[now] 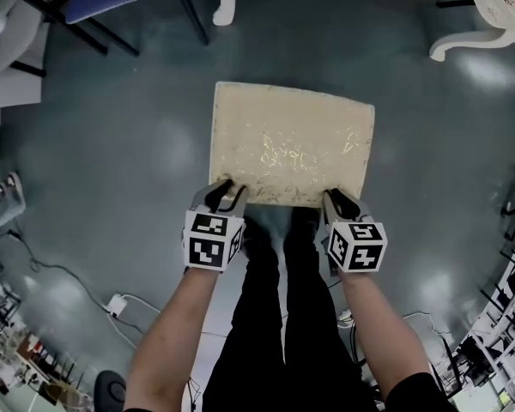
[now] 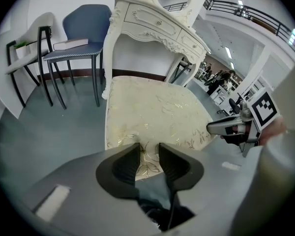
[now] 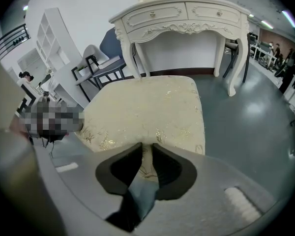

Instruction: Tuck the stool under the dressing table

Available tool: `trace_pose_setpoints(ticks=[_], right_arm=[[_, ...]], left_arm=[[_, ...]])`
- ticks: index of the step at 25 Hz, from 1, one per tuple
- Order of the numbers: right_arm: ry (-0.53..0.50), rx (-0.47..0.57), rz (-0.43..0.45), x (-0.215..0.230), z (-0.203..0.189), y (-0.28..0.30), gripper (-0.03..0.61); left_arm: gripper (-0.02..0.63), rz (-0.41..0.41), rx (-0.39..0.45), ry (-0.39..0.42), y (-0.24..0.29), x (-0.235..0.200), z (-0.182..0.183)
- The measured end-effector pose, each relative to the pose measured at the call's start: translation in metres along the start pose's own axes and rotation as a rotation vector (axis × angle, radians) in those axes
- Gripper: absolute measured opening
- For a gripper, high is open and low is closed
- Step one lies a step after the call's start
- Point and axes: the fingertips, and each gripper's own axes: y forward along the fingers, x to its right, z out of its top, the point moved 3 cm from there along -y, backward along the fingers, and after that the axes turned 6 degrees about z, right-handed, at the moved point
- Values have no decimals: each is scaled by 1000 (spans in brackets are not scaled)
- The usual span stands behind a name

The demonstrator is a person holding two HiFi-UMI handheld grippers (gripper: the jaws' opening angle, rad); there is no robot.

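The stool (image 1: 292,144) has a cream cushion with a gold pattern and stands on the grey floor right in front of me. My left gripper (image 1: 226,189) is at the near left corner of the cushion. In the left gripper view, the left gripper (image 2: 148,149) is open and the cushion's edge (image 2: 157,112) lies between its jaws. My right gripper (image 1: 339,197) is at the near right corner. In the right gripper view, the right gripper (image 3: 147,149) also straddles the edge of the stool (image 3: 147,107) with a gap. The white dressing table (image 3: 187,14) stands just beyond the stool.
A blue chair (image 2: 81,38) with a book (image 2: 69,44) on its seat stands to the left of the dressing table (image 2: 152,23). White table legs (image 1: 472,24) show at the far right. A power strip and cables (image 1: 116,303) lie on the floor near my left side. My legs (image 1: 283,316) are directly behind the stool.
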Motion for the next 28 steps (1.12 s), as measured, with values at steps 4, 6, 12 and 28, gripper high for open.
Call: trace_pose_setpoints(ticks=[4, 6, 12, 28], right_arm=[[-10, 23, -15, 14, 22, 6, 71], [-15, 27, -11, 25, 36, 7, 71], [-105, 8, 45, 53, 69, 15, 69], [-175, -6, 123, 113, 133, 25, 66]], left_arm=[[140, 0, 4, -8, 10, 0, 22], [140, -1, 11, -23, 15, 4, 32], [140, 0, 16, -59, 34, 14, 56], [135, 71, 102, -72, 79, 33, 139]])
